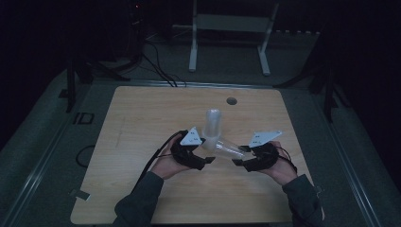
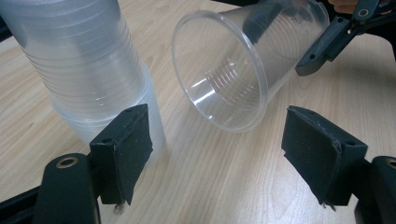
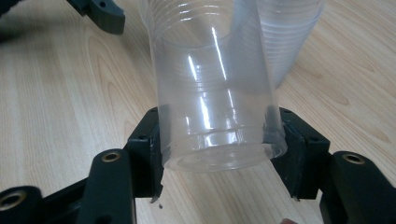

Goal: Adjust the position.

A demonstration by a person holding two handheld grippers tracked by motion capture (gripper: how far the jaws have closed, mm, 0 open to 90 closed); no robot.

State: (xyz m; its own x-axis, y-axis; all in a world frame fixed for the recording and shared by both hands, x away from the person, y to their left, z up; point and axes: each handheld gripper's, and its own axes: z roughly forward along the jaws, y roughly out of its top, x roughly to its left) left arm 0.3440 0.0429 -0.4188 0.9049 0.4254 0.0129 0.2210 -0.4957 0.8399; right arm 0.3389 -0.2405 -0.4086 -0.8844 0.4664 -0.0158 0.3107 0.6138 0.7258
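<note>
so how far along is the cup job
One clear cup already looks pulled free of the stack. The right gripper clamps its base, tilted over the table. The left gripper is open beside the stack, holding nothing. The stack remains to separate.

A light wooden table (image 1: 142, 123) with rounded corners has a small round hole (image 1: 231, 100) near its far edge. Beyond the far edge, a white metal frame (image 1: 230, 28) stands on grey floor.

High view dim and murky; both gripper views bright, sharp, with glare streaks.
</note>
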